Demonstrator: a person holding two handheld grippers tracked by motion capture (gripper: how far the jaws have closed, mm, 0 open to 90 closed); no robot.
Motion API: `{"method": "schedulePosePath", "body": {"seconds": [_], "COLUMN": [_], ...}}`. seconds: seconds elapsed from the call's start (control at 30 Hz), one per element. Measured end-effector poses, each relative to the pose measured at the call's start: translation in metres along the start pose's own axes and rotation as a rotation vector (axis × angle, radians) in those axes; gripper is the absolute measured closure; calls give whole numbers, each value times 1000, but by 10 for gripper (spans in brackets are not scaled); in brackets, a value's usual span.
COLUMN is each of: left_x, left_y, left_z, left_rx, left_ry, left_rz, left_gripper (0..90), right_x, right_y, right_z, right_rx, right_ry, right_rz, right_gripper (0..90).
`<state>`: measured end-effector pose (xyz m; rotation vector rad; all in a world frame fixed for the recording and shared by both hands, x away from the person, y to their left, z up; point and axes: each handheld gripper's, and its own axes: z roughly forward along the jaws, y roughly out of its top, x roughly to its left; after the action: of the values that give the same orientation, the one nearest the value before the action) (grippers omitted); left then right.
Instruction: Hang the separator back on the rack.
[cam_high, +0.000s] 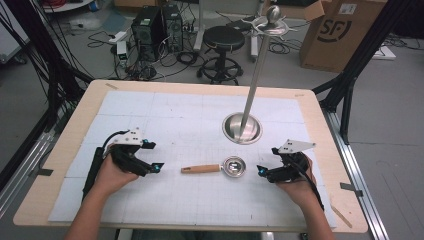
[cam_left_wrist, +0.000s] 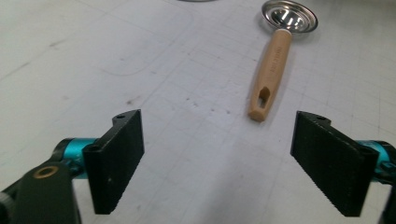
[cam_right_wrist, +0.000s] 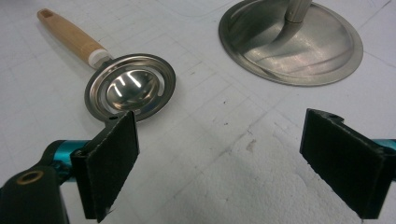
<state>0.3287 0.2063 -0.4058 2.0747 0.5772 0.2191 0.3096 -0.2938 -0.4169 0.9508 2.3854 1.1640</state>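
Observation:
A metal skimmer spoon (cam_high: 233, 166) with a wooden handle (cam_high: 201, 169) lies flat on the white mat, handle pointing left. My left gripper (cam_high: 153, 155) rests left of the handle's end, open, with nothing between its jaws. In the left gripper view the spoon (cam_left_wrist: 272, 65) lies ahead and slightly right of the open left gripper (cam_left_wrist: 217, 158). My right gripper (cam_high: 267, 160) sits just right of the spoon's bowl, open and empty. The right gripper view has the bowl (cam_right_wrist: 130, 88) close beyond the left jaw of the right gripper (cam_right_wrist: 219, 163).
A steel stand with a round base (cam_high: 242, 128) and a tall pole (cam_high: 257, 75) topped by hooks stands behind the spoon. The base (cam_right_wrist: 289, 46) is near the right gripper. Beyond the wooden table (cam_high: 320, 130) are a stool (cam_high: 223, 45), computer towers (cam_high: 150, 27) and a cardboard box (cam_high: 340, 30).

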Motion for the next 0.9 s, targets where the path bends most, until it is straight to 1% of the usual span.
{"method": "schedulePosePath", "body": {"seconds": [0.03,0.07,0.1,0.13,0.17,0.2,0.23,0.27,0.3,0.37,0.4,0.43,0.47,0.57,0.73,0.9], "left_x": [0,5,5,6,7,7,8,7,7,6,6,6,6,8,7,9], "left_y": [0,-4,-4,-6,-7,-7,-7,-7,-7,-6,-6,-6,-6,-6,-6,-6], "left_z": [0,-9,-9,-13,-17,-17,-18,-21,-21,-21,-21,-21,-21,-21,-20,-21], "left_rx": [0,-35,-35,-56,-90,-90,-100,-124,-124,-138,-142,-155,-155,-175,-168,-170], "left_ry": [0,3,3,14,18,18,19,15,15,22,30,30,30,25,30,32], "left_rz": [0,-9,-9,-17,-28,-28,-31,-32,-32,-22,-24,-20,-20,-17,-18,-27], "left_gripper": [142,130,117,98,87,73,73,62,58,43,22,16,17,17,17,17], "right_x": [0,0,0,-1,0,-1,-1,0,0,0,0,0,0,0,0,1], "right_y": [0,0,0,0,0,0,0,0,0,0,0,0,0,-1,-2,-1], "right_z": [0,0,0,0,0,1,1,1,1,1,1,1,1,1,0,0], "right_rx": [0,0,0,2,3,2,2,4,4,5,6,5,5,9,5,3], "right_ry": [-1,-1,-1,2,3,4,4,6,6,7,7,8,8,8,9,5], "right_rz": [-1,0,0,1,2,-1,-1,-2,-2,-2,-2,0,0,-3,4,-3], "right_gripper": [105,105,105,105,105,105,105,105,105,105,105,105,105,105,105,105]}}
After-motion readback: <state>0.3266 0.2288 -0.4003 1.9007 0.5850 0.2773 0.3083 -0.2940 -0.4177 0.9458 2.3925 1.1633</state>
